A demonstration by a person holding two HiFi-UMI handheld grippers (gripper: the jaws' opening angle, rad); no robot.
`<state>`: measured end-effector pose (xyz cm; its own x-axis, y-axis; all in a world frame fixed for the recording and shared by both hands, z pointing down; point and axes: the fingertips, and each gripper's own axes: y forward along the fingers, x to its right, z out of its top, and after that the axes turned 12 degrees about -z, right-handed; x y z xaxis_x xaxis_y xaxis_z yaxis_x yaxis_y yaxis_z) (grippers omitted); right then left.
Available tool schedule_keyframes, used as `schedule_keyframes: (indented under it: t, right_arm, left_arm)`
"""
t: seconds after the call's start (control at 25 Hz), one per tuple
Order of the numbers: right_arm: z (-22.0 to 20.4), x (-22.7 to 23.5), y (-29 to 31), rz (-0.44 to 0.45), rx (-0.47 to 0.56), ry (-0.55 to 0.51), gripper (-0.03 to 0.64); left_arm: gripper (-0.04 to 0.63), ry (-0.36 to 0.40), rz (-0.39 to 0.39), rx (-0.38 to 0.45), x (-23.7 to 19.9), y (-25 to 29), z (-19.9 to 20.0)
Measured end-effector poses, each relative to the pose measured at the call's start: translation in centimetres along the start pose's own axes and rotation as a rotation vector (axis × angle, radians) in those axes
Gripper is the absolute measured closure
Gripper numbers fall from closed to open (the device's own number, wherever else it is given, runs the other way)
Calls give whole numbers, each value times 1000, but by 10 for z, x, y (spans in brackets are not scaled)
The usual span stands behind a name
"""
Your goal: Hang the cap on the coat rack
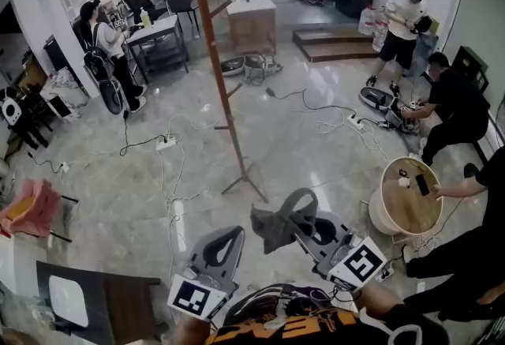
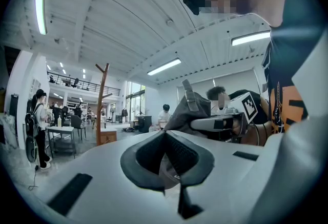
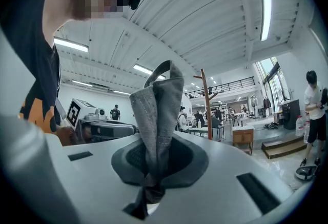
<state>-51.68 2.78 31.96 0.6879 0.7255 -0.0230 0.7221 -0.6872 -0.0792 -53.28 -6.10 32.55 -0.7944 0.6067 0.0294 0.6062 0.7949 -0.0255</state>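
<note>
Pinching a fold of the grey cap between nearly closed jaws, the right gripper held it bunched and upright straight ahead of itself, while the left gripper sat just beside it, jaws together on nothing. The cap looked light, soft and floppy, likely to sag and swing rather than keep its shape, so a hold near the rim that left the opening free seemed best for dropping it over a peg. The coat rack stood well ahead of both grippers.
</note>
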Motion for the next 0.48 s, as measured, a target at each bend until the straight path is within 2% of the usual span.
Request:
schedule_keyframes:
  t: [0.48]
  right_arm:
    - [9, 25, -3, 52, 29, 37, 578]
  left_arm:
    - [572, -9, 88, 4, 10, 25, 2]
